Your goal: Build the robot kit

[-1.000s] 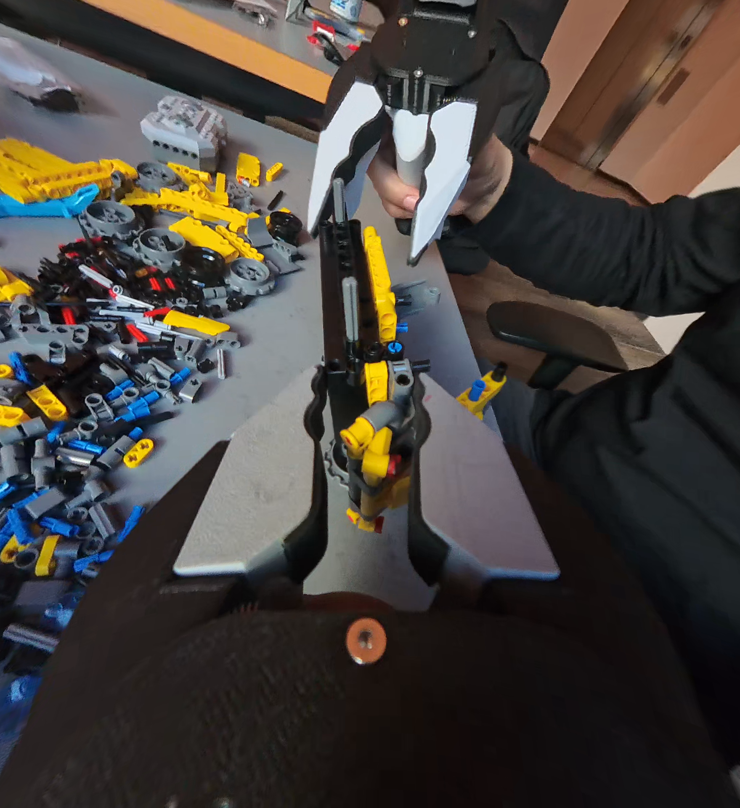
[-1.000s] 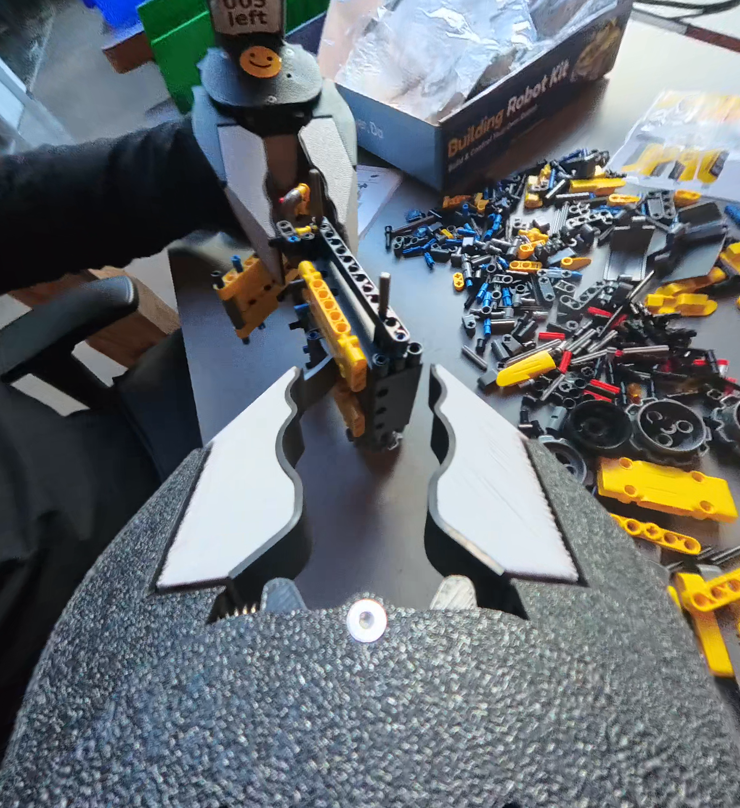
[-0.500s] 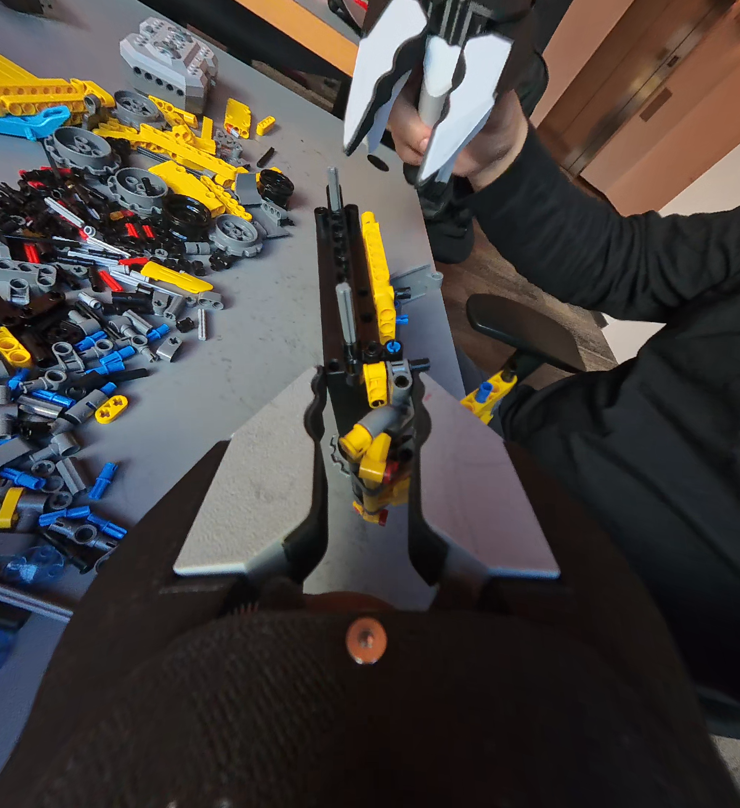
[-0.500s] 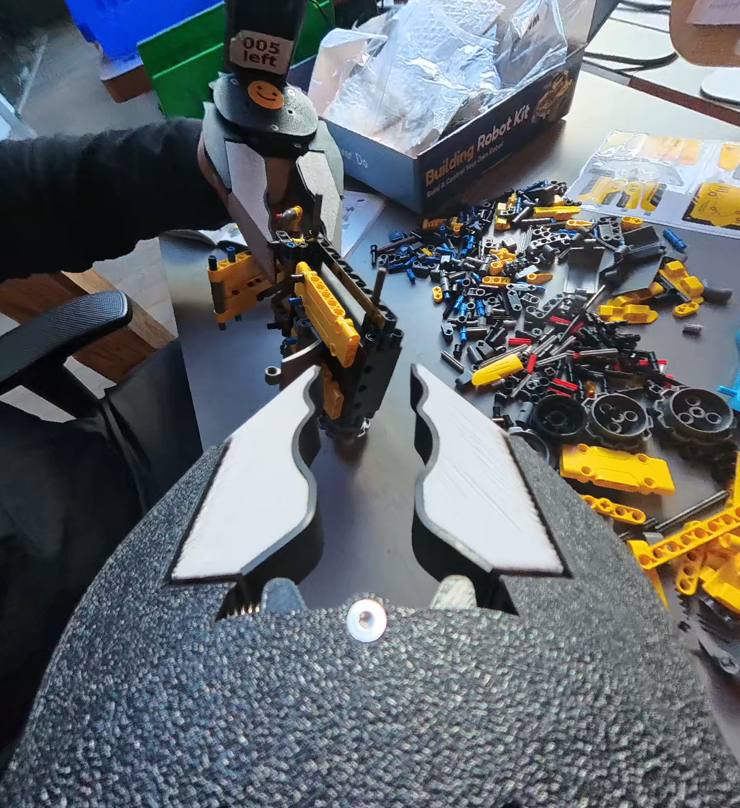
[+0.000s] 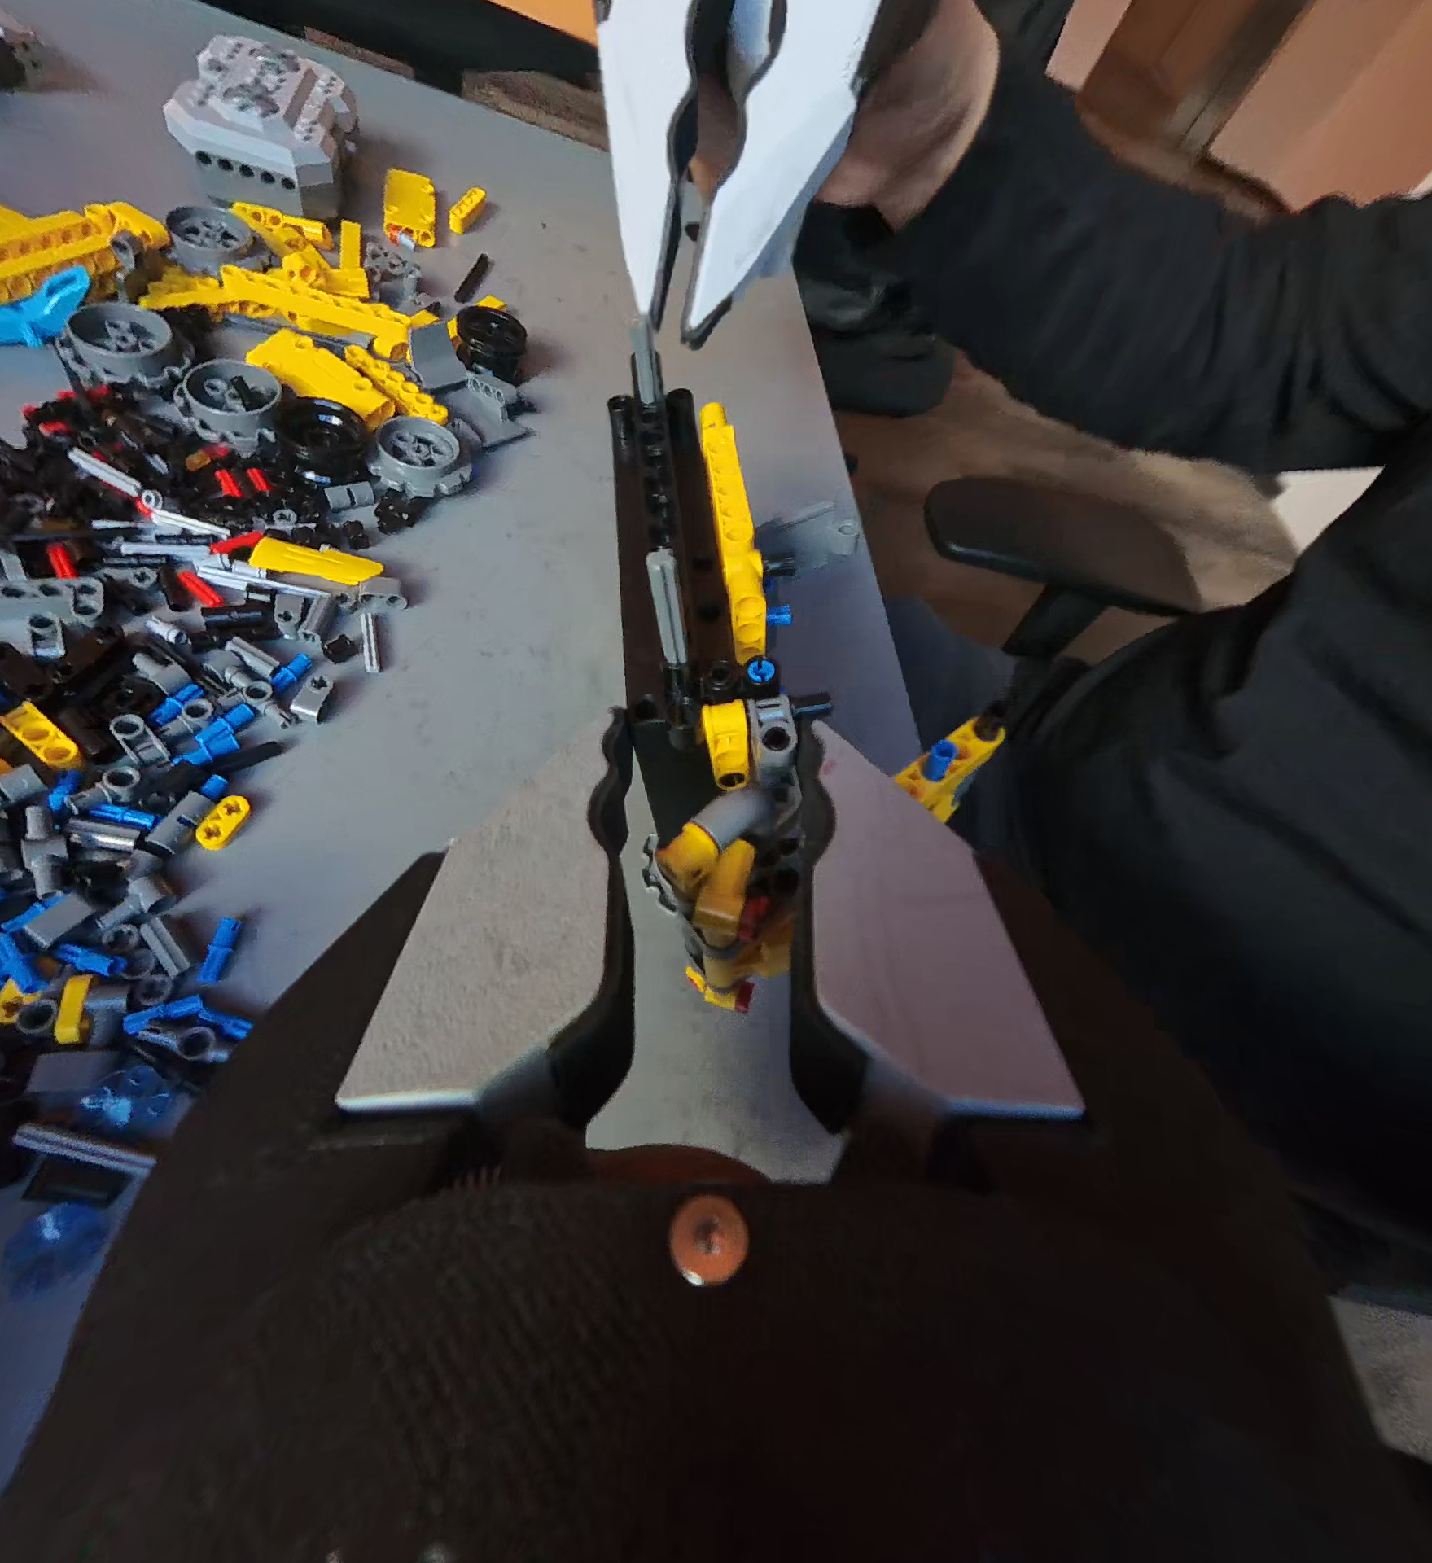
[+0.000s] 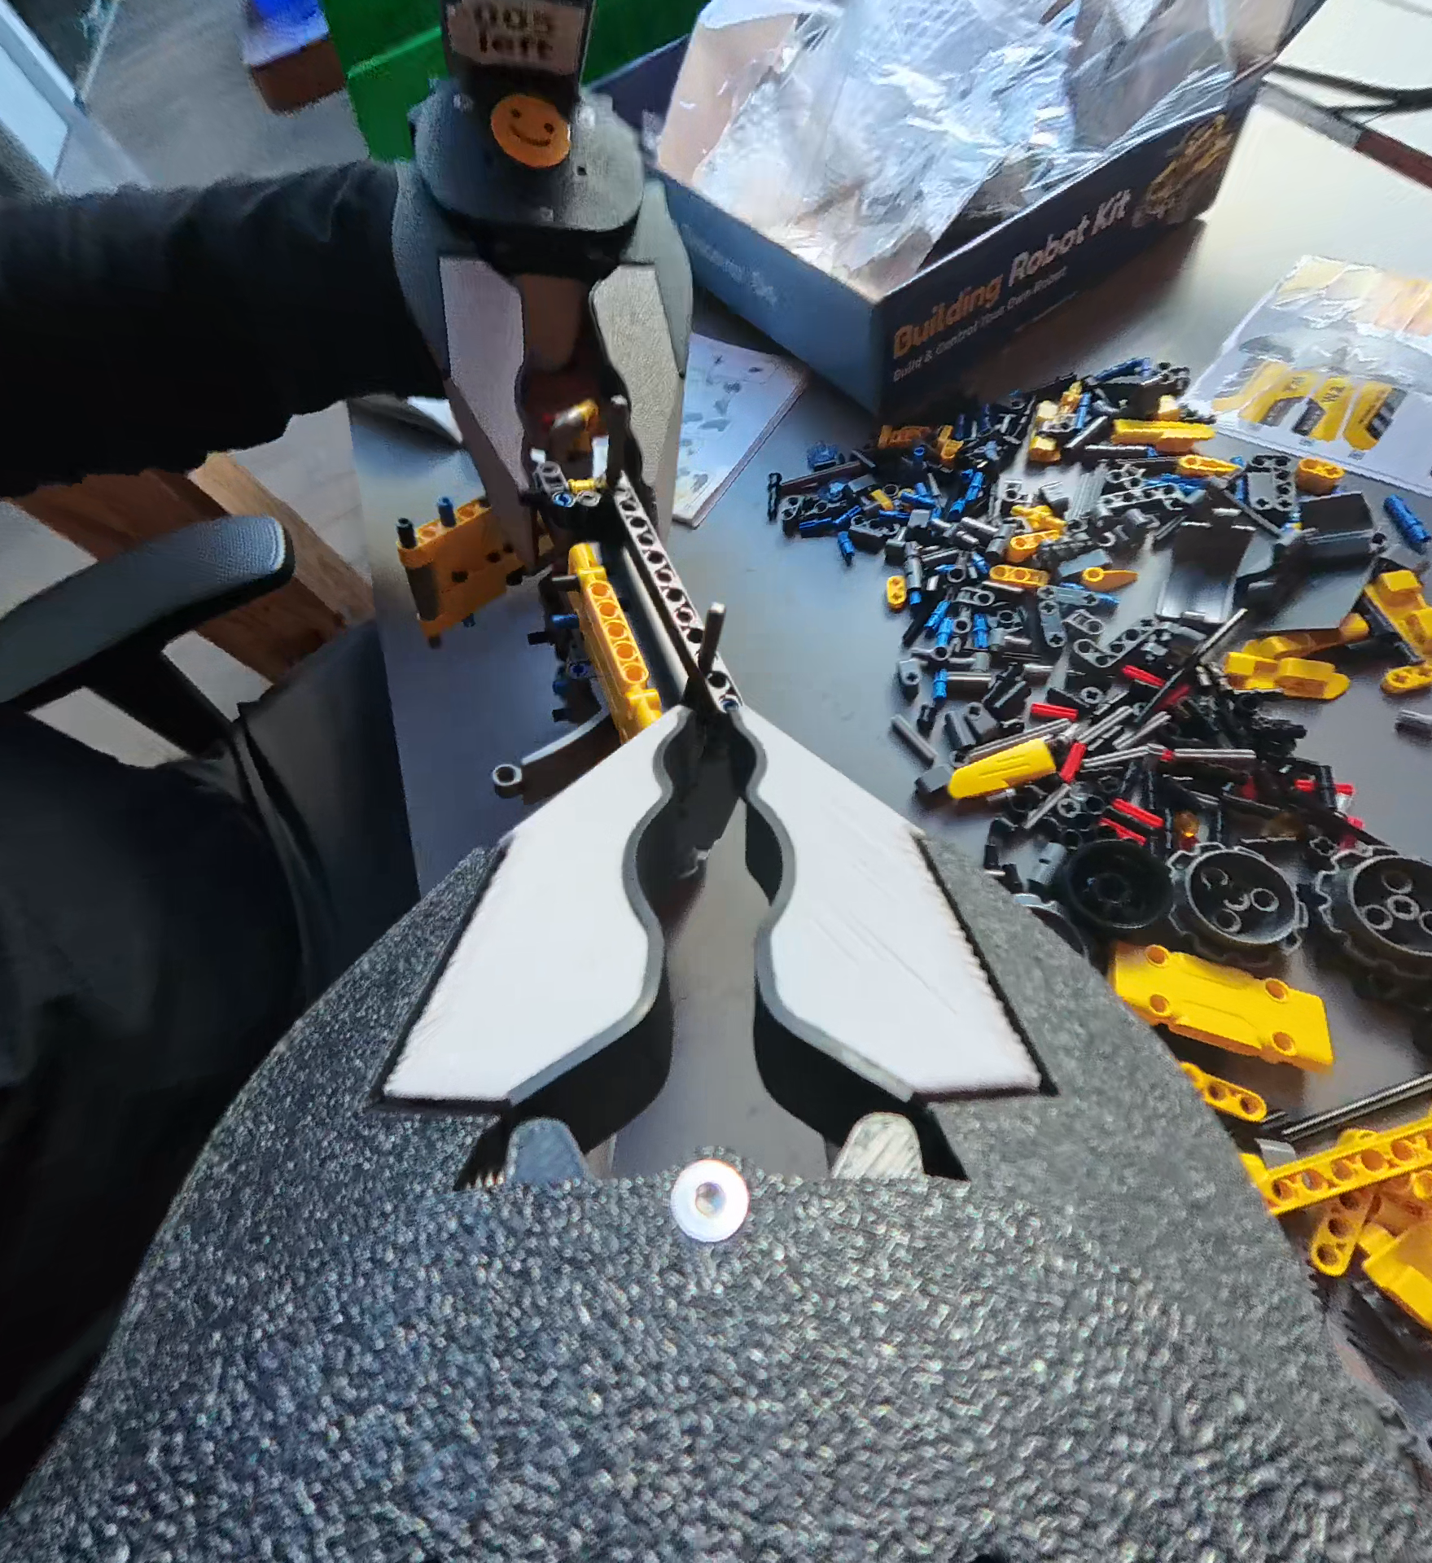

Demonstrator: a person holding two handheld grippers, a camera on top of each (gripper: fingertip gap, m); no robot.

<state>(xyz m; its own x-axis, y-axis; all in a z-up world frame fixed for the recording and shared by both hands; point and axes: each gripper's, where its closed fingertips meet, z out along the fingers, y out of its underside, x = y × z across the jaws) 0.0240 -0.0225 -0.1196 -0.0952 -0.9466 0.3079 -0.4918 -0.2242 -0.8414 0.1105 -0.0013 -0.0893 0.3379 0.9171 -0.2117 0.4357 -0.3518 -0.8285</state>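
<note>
My left gripper (image 5: 712,744) is shut on one end of a long black-and-yellow brick assembly (image 5: 729,524) and holds it over the grey table's (image 5: 484,592) right edge. A grey axle (image 5: 644,364) sticks out of the assembly's far end. My right gripper (image 5: 674,326) comes in from the far side, its tips closed on that axle. In the right wrist view, my right gripper (image 6: 712,723) pinches the axle (image 6: 712,651) at the beam's near end. The assembly (image 6: 611,626) runs away to the left gripper (image 6: 585,482).
Loose black, blue, grey and yellow parts (image 5: 145,634) cover the table's left, also seen in the right wrist view (image 6: 1118,634). Black wheels (image 6: 1237,896), an open kit box (image 6: 991,279), printed sheets (image 6: 1330,397) and a chair armrest (image 6: 137,584) are around. A small yellow sub-assembly (image 6: 450,567) hangs beside the left gripper. There is about 10 cm between the tips of the two grippers.
My right gripper was open near the assembly's far end, drew back, then came in and closed on the axle. My left gripper has kept its hold throughout.
</note>
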